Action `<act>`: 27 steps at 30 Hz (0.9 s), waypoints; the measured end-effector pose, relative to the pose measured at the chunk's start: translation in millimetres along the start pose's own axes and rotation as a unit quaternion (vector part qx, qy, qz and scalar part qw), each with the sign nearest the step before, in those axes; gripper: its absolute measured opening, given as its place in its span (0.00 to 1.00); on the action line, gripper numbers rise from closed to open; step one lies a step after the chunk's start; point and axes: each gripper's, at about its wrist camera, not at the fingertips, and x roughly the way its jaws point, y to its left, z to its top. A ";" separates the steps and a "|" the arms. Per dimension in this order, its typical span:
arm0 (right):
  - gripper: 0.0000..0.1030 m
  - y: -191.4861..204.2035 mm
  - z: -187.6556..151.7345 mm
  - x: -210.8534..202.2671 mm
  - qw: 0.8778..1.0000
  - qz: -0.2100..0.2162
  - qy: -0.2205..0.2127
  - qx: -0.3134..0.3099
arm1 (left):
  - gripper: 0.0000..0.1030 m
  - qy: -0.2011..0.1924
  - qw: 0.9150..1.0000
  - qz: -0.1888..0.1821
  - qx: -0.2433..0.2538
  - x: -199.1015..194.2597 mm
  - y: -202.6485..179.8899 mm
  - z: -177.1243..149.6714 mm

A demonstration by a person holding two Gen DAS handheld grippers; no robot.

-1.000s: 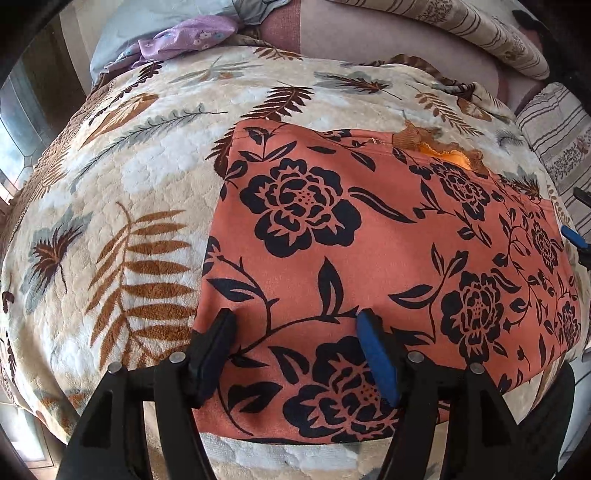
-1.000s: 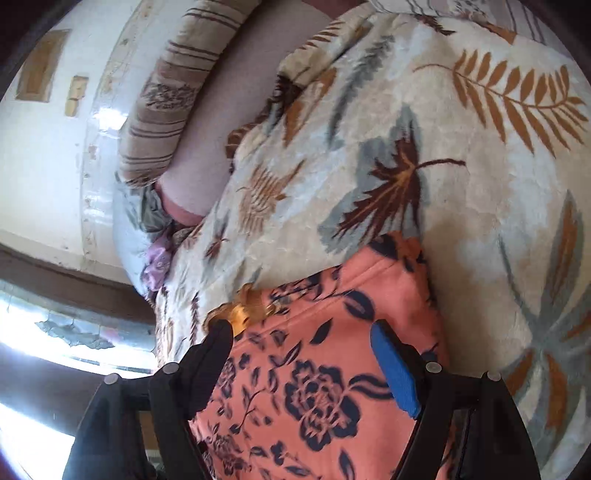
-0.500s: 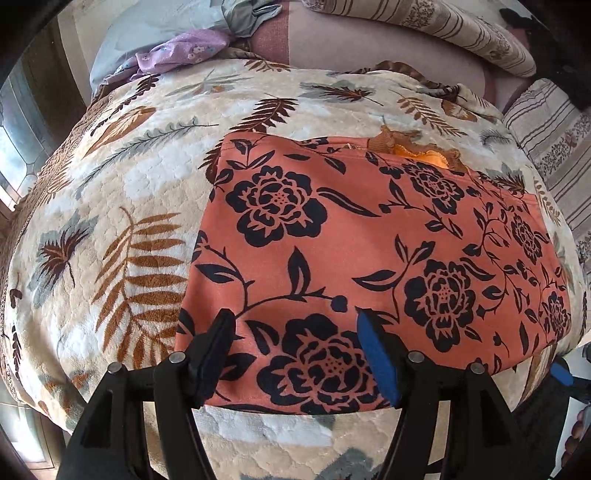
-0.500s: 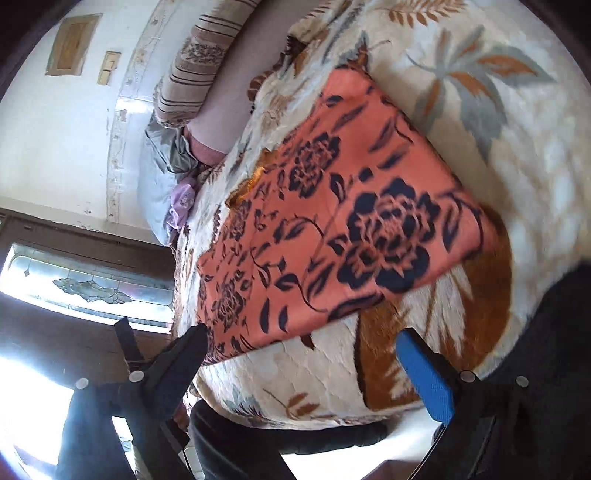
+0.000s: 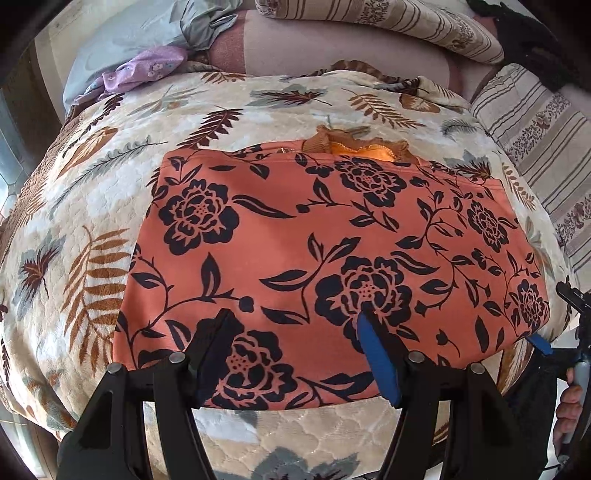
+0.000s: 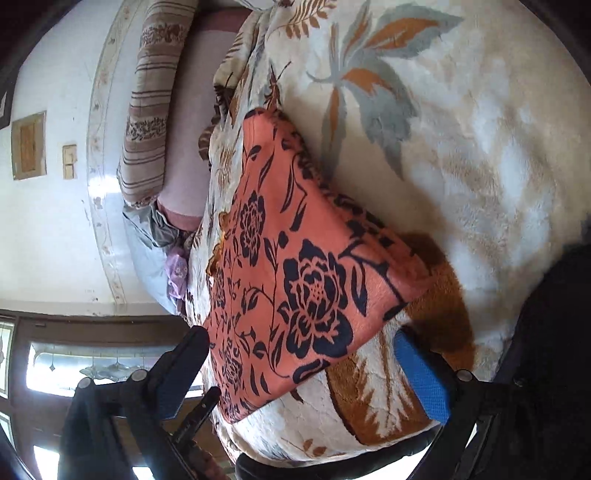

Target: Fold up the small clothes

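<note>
An orange garment with black flowers point(image 5: 332, 251) lies folded flat as a rectangle on a leaf-patterned blanket point(image 5: 92, 192). A lighter orange frill point(image 5: 354, 147) pokes out at its far edge. My left gripper point(image 5: 295, 332) is open and empty, over the garment's near edge. In the right wrist view the garment point(image 6: 295, 280) lies ahead and my right gripper point(image 6: 303, 347) is open and empty at its near corner. The right gripper also shows at the right edge of the left wrist view point(image 5: 569, 332).
Striped pillows point(image 5: 406, 22) and a pink bolster point(image 5: 332, 59) lie at the head of the bed. A purple cloth point(image 5: 147, 70) and a grey-blue cloth point(image 5: 122, 40) lie at the far left. A striped cushion point(image 5: 539, 133) is at the right. A window point(image 6: 74, 365) is beyond the bed edge.
Both grippers have pulled back from the garment toward the near edge of the bed. The right gripper swung off the garment to its near corner. The garment stays flat.
</note>
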 end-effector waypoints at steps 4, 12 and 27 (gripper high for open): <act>0.70 -6.6 14.1 8.1 1.000 -0.007 0.009 0.012 | 0.67 -0.008 1.000 -0.002 0.003 -1.3 -6.6 6.7; 0.57 -18.9 9.3 4.5 1.000 0.004 0.001 0.002 | 0.67 -0.021 1.000 0.000 0.008 -0.9 -15.0 12.0; 0.79 2.3 18.0 14.0 1.000 0.002 0.011 -0.019 | 0.75 0.015 0.998 0.031 0.057 50.7 -29.6 3.2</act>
